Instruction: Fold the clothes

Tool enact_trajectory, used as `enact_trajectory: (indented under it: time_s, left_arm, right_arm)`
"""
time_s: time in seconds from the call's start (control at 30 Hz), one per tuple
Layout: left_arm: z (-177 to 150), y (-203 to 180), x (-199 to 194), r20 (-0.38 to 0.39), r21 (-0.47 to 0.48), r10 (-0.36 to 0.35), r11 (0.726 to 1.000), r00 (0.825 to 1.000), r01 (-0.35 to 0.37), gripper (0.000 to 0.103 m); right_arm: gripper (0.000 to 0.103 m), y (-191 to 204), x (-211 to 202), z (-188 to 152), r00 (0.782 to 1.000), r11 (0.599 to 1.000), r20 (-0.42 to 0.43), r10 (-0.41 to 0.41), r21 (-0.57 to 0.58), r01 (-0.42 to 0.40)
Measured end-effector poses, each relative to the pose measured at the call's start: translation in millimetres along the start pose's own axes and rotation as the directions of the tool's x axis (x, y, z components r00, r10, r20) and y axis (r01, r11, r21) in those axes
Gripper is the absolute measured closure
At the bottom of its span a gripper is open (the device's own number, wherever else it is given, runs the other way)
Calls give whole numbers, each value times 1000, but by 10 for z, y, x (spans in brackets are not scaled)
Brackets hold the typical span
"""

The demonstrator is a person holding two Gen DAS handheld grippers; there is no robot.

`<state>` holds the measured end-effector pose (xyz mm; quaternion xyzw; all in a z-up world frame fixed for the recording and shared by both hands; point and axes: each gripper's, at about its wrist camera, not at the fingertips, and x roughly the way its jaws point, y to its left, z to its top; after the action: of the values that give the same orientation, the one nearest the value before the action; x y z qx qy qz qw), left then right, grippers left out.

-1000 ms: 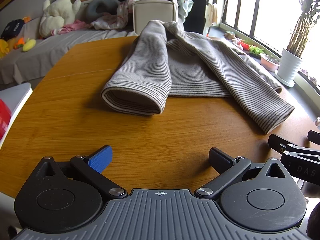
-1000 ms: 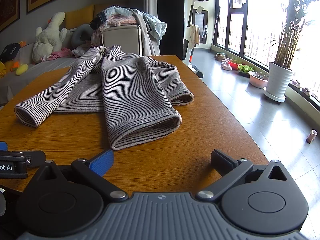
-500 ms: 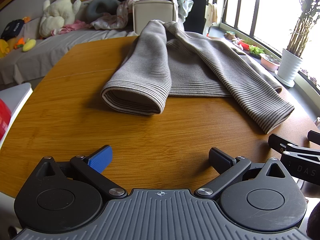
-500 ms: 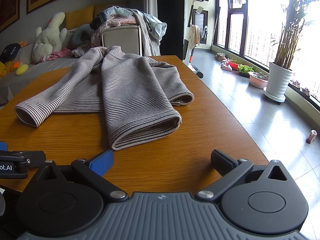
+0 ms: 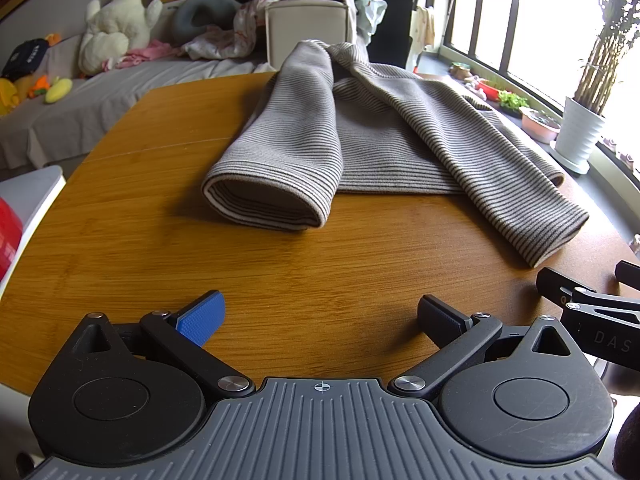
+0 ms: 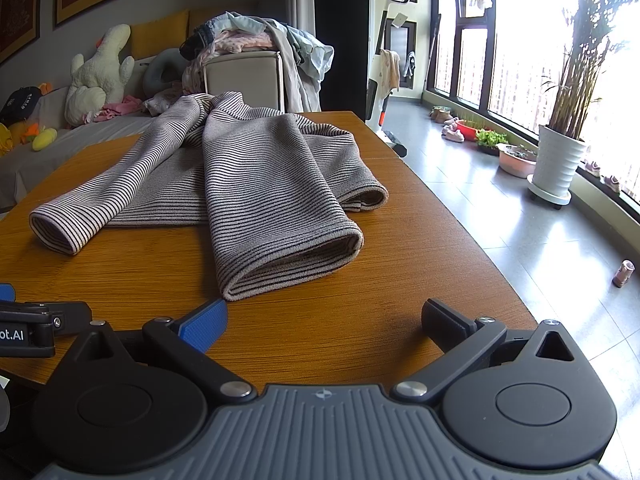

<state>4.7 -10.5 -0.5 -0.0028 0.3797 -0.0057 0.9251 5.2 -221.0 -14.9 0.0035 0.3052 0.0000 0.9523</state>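
Both the left gripper (image 5: 320, 314) and right gripper (image 6: 326, 320) gape empty at the near edge, the striped sweater (image 5: 372, 132) running lengthwise away, each cuff seemingly equally close.

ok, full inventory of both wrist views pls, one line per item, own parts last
striped sweater: 1, grey-beige with dark stripes, lying on the table, both sleeves folded toward the near edge
table: 1, orange-brown wood, under the sweater
sofa: 1, grey cover, behind the table on the left
plush duck: 1, white, on the sofa
neck pillow: 1, grey, on the sofa
clothes pile: 1, mixed colours, on a beige box behind the table
potted plant: 1, white pot, on the floor by the window
pink bowl: 1, on the floor by the window
left claw: 1, black with blue pad, open, above the near table edge
right claw: 1, black with blue pad, open, above the near table edge
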Motion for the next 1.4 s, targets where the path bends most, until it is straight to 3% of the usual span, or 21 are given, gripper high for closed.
enact_trajectory:
  time_s: [0.17, 0.3, 0.47, 0.57, 0.83, 0.97, 1.1, 1.17, 1.4]
  left_arm:
    - [21, 16, 2, -11, 15, -16, 1000, 1000, 16, 0]
    - [200, 172, -7, -17, -37, -140, 990, 990, 140, 0]
    - [606, 254, -36, 83, -20, -118, 993, 990, 120, 0]
    - [848, 286, 89, 82, -36, -112, 993, 990, 115, 0]
    - [1349, 333, 646, 78, -40, -87, 995, 993, 90, 0]
    - [1583, 369, 1036, 47, -50, -71, 996, 996, 73, 0]
    - [1659, 445, 1406, -8, -61, -53, 997, 999, 52, 0]
    - [1624, 484, 1503, -15, -62, -51, 997, 999, 50, 0]
    - [1335, 534, 1375, 41, -27, -74, 997, 996, 75, 0]
  right_arm:
    - [0, -35, 3, 31, 1000, 1000, -15, 19, -11, -19]
    - [0, -219, -23, 161, 991, 991, -16, 129, 47, -129]
    - [0, -349, -9, 559, 974, 973, 68, 217, 64, -221]
    - [0, -338, 87, 825, 966, 971, 111, 234, 27, -239]
    - [0, 62, 998, 1587, 951, 958, 128, 282, -91, -271]
    - [0, 213, 1609, 1879, 945, 951, 112, 308, -24, -308]
    - [0, 309, 2195, 1865, 954, 952, 4, 300, 58, -300]
    - [0, 310, 2262, 1842, 949, 947, -28, 315, 76, -312]
    - [0, 310, 1969, 1566, 924, 925, -58, 378, 69, -374]
